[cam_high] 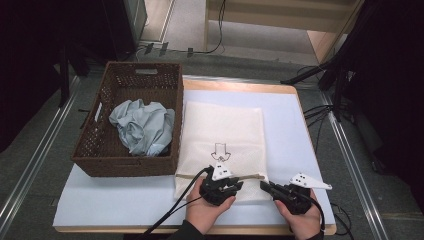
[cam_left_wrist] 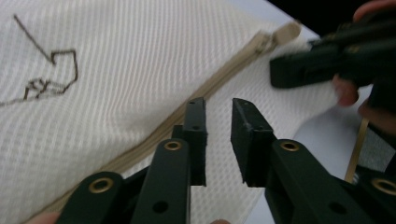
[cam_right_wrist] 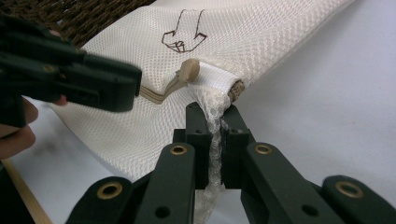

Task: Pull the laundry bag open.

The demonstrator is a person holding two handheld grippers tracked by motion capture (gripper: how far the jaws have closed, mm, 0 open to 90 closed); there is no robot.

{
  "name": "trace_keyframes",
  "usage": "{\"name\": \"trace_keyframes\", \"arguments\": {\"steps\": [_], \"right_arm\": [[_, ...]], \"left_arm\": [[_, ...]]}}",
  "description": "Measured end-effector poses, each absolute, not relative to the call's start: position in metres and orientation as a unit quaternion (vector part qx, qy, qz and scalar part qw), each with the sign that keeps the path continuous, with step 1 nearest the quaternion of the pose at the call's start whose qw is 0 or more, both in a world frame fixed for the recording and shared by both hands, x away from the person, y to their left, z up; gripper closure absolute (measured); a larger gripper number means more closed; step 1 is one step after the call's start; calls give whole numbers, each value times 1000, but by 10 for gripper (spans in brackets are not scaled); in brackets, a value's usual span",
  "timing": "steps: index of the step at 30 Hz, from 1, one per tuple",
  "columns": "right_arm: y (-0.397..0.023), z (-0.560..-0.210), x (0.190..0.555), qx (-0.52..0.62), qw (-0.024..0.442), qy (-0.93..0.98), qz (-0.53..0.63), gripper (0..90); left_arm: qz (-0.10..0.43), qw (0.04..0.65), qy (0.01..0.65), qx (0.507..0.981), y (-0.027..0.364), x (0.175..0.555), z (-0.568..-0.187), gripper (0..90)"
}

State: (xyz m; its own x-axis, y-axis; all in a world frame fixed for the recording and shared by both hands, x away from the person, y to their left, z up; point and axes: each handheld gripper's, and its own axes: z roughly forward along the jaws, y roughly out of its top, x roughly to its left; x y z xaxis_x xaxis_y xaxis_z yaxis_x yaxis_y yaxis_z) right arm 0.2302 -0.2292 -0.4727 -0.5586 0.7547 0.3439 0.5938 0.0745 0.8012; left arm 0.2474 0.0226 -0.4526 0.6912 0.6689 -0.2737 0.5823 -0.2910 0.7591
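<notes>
Both hands sit at the tabletop's [cam_high: 115, 200] near edge, on the mesh laundry bag [cam_high: 222, 135] beside a wicker basket [cam_high: 95, 145]. Left gripper [cam_left_wrist: 218, 109] fingers stand slightly parted over the zipper [cam_left_wrist: 219, 77], holding nothing. Right gripper [cam_right_wrist: 214, 114] fingers pinch the bag's corner.

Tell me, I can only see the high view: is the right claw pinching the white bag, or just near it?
Observer: Pinching. In the right gripper view the right claw is shut on a bunched fold of the mesh bag at its corner.
Operator: And the left claw?
Observer: The left gripper view shows the left claw with a gap between its jaws and nothing in it, poised over the zipper.
Operator: Where's the zipper's tab?
Observer: The tan tab lies at the zipper's end, just beyond the right claw's pinch.
</notes>
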Motion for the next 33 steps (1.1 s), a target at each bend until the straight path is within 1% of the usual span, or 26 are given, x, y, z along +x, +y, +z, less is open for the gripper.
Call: {"name": "trace_keyframes", "arguments": {"steps": [1, 3, 4, 7, 8, 10, 14, 15, 19, 23, 26, 30, 33], "right_arm": [[-229, -473, 230, 463, 81, 729, 499, 861], [-228, -473, 230, 462, 84, 729, 499, 863], [-228, -473, 230, 461, 86, 729, 498, 863], [-227, -473, 229, 460, 91, 731, 496, 863], [-227, -473, 229, 461, 91, 731, 495, 863], [-226, -473, 229, 461, 91, 731, 495, 864], [-226, -473, 229, 460, 94, 731, 495, 864], [-226, -473, 230, 460, 95, 731, 495, 864], [-225, -474, 230, 459, 97, 734, 491, 863], [-225, -475, 230, 458, 99, 735, 490, 863], [-225, -475, 230, 457, 101, 736, 489, 863], [-225, -475, 231, 457, 100, 737, 488, 863], [-226, -475, 231, 457, 101, 737, 487, 863]], "left_arm": [[50, 454, 391, 799, 20, 248, -449, 743], [53, 459, 392, 795, 14, 249, -444, 696], [57, 461, 394, 793, 9, 250, -441, 696], [67, 471, 395, 786, -2, 251, -435, 653], [66, 475, 396, 783, -7, 252, -432, 625], [64, 479, 397, 780, -12, 253, -430, 601], [64, 481, 398, 779, -21, 254, -429, 566], [65, 478, 399, 780, -25, 254, -429, 566], [76, 467, 412, 779, -35, 257, -430, 520], [81, 455, 415, 784, -40, 259, -431, 528], [78, 454, 412, 786, -37, 258, -433, 586], [72, 465, 413, 780, -29, 257, -431, 620], [63, 468, 411, 780, -23, 255, -430, 688]]}}
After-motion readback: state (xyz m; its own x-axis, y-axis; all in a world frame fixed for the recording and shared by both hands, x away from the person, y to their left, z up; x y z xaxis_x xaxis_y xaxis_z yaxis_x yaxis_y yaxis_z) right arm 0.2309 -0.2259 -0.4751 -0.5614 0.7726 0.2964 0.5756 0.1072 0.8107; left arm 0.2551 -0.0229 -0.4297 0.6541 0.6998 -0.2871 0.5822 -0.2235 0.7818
